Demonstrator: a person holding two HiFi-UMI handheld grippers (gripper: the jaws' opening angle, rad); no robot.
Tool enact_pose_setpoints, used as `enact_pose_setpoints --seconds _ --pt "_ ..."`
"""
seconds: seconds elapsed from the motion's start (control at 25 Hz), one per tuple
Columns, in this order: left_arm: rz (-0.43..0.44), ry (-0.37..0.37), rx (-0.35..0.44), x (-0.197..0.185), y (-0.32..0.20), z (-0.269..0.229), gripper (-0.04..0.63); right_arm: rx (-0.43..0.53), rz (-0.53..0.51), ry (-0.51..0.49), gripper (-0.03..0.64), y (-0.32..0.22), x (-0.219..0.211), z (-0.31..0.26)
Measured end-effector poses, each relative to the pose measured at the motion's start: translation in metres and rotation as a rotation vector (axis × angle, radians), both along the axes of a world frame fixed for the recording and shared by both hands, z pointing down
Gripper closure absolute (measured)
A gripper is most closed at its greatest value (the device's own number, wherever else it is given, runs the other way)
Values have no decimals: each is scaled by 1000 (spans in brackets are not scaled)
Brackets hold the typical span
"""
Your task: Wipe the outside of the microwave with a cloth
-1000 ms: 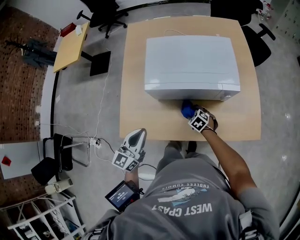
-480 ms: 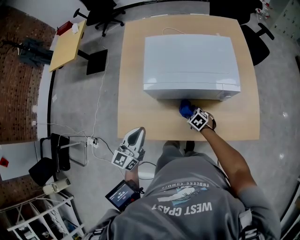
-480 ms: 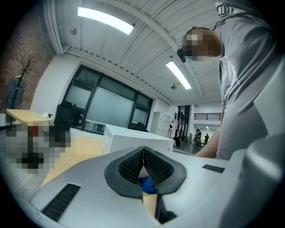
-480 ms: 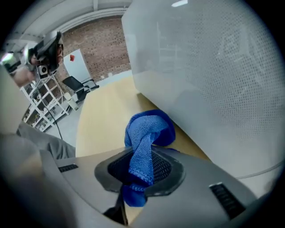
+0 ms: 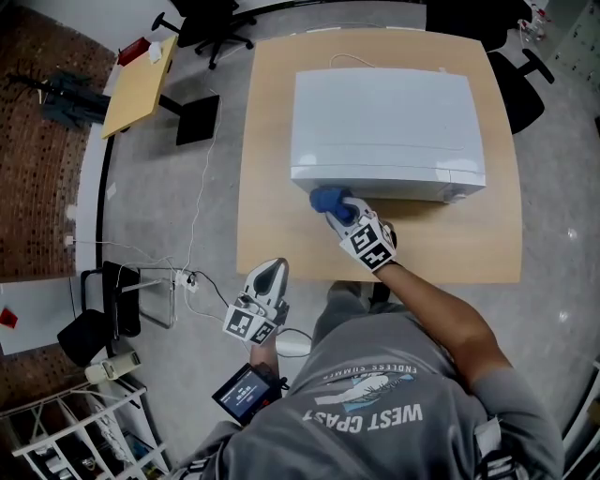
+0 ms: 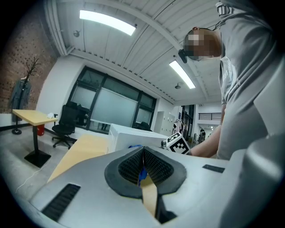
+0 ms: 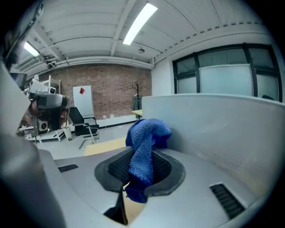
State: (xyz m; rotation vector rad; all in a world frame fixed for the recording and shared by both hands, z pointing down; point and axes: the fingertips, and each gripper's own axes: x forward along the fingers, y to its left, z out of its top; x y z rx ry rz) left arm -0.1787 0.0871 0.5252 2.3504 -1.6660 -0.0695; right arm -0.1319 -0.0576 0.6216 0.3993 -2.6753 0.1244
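A white microwave (image 5: 386,124) stands on the wooden table (image 5: 281,234). My right gripper (image 5: 339,212) is shut on a blue cloth (image 5: 330,200), held against the microwave's front near its left corner. In the right gripper view the cloth (image 7: 146,147) bulges out from between the jaws, with the microwave's front wall (image 7: 222,133) close on the right. My left gripper (image 5: 270,274) is shut and empty, held off the table's near edge. In the left gripper view the microwave (image 6: 133,136) shows beyond the closed jaws.
A small yellow side table (image 5: 139,86) stands at the far left, with office chairs (image 5: 208,26) behind the main table. Cables (image 5: 192,272) lie on the floor at the left. The person's torso (image 5: 384,403) fills the bottom of the head view.
My right gripper has lifted the blue cloth off the table and carried it left, up to the microwave's front left corner. The left gripper has stayed put.
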Motion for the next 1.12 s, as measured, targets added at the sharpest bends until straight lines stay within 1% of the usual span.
enact_pose_setpoints --seconds 0.08,0.2,0.28,0.36,0.64,1.12 --pt "0 1 -3 1 -1 2 572 37 -20 -38 537 6 -18 -10" --pt "3 0 -8 3 -2 2 572 79 -45 -57 537 13 -37 -16" --pt "4 -1 -7 4 -3 2 572 87 -36 -63 537 11 -40 -19" --pt "6 -2 -6 5 -4 1 572 90 -15 -64 537 4 -33 -21" --pt "22 0 -8 9 -6 3 572 92 83 -52 537 -18 16 -23" --pt "92 3 -3 34 -20 4 572 105 291 -6 537 -58 137 -20"
